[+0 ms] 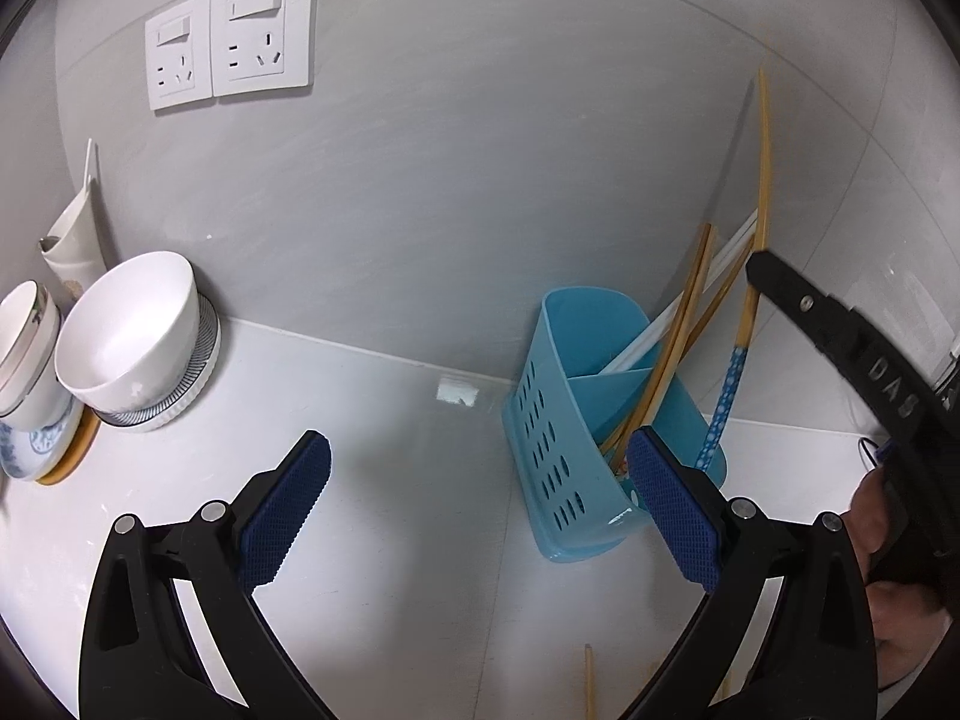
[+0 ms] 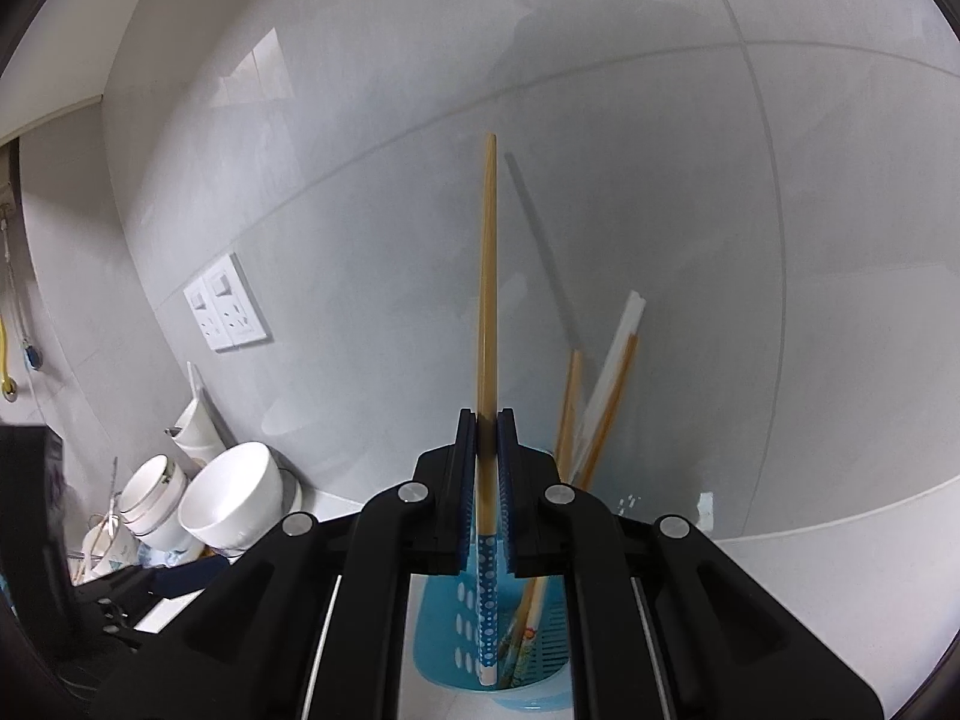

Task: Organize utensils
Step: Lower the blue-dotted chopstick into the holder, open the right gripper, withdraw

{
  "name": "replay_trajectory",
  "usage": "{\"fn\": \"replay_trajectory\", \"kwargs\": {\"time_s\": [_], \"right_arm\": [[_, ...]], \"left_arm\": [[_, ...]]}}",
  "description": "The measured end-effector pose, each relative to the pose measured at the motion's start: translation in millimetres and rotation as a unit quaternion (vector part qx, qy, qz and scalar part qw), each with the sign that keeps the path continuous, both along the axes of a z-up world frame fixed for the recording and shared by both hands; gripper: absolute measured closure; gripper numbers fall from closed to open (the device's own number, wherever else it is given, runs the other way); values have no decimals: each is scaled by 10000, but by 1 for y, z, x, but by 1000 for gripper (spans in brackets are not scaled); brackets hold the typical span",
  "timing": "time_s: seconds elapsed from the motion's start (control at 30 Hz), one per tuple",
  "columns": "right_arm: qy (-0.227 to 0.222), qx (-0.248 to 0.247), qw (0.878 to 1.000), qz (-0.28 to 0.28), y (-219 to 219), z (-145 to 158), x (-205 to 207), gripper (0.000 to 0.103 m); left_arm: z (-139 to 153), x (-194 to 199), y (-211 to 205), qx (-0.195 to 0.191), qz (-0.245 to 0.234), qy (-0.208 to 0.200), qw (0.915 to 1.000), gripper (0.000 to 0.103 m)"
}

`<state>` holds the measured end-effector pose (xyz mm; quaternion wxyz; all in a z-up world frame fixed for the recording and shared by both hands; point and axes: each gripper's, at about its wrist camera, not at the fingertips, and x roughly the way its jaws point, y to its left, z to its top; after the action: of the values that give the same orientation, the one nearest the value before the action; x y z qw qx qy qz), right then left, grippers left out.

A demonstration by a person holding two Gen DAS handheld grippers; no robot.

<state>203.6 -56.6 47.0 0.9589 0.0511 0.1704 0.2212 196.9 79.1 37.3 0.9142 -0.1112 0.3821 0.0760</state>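
A blue perforated utensil holder (image 1: 576,420) stands on the white counter by the wall and holds several wooden and white chopsticks (image 1: 678,330). My right gripper (image 2: 487,420) is shut on a wooden chopstick with a blue dotted end (image 2: 487,300). It holds the chopstick upright, with the dotted end down inside the holder (image 2: 456,618). In the left wrist view the same chopstick (image 1: 759,192) and the right gripper (image 1: 765,270) show at the right. My left gripper (image 1: 480,468) is open and empty, just left of the holder.
Stacked white bowls (image 1: 132,342) and plates sit at the left on the counter, next to a white scoop (image 1: 75,240) against the wall. Wall sockets (image 1: 231,36) are above. Loose chopstick tips (image 1: 591,684) lie at the near edge.
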Motion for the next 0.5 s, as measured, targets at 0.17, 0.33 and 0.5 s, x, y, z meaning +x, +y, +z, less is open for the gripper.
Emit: {"fn": "replay_trajectory", "kwargs": {"time_s": [0.17, 0.33, 0.5], "right_arm": [[113, -117, 9999, -16, 5, -13, 3, 96], [252, -200, 9995, -55, 6, -26, 6, 96], [405, -339, 9986, -97, 8, -37, 7, 96]], "left_arm": [[0, -1, 2, -21, 15, 4, 10000, 6], [0, -2, 5, -37, 87, -52, 9999, 6], [-1, -1, 6, -69, 123, -50, 9999, 6]]}}
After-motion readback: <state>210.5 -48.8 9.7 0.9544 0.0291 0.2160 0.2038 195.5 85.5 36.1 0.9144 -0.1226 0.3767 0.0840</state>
